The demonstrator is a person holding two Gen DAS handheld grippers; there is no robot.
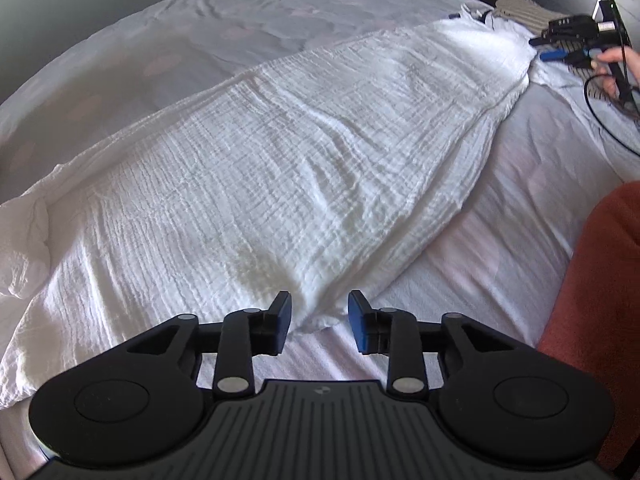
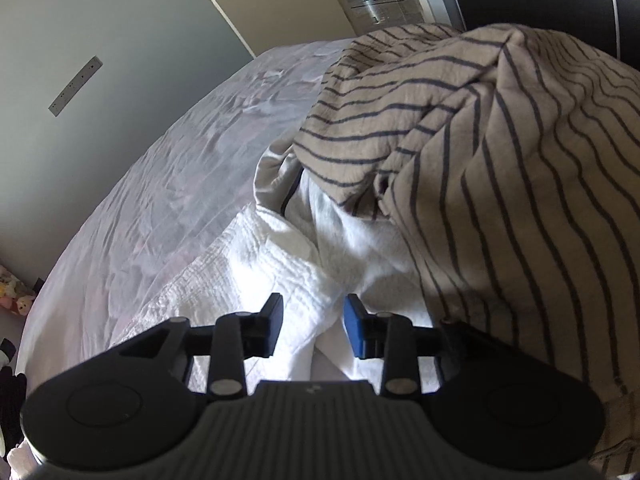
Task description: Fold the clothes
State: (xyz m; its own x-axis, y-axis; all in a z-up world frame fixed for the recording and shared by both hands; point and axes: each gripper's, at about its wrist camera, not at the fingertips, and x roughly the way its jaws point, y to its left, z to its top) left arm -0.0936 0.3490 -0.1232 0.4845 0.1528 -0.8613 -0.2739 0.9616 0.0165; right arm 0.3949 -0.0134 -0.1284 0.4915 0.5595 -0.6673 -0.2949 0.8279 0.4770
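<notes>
A long white crinkled garment (image 1: 280,168) lies stretched flat along the bed, folded lengthwise. My left gripper (image 1: 319,312) is open and empty, its fingers either side of the garment's near corner, just above it. My right gripper (image 2: 313,320) is open and empty over the garment's far end (image 2: 288,264), where the cloth is bunched. In the left wrist view the right gripper (image 1: 560,54) shows far off at the garment's far end, held by a hand.
The bed has a wrinkled white sheet (image 1: 200,40). A beige striped cloth pile (image 2: 500,168) rises right beside the right gripper. A rust-red cloth (image 1: 600,300) is at the right edge. A grey wall and door (image 2: 120,40) stand behind the bed.
</notes>
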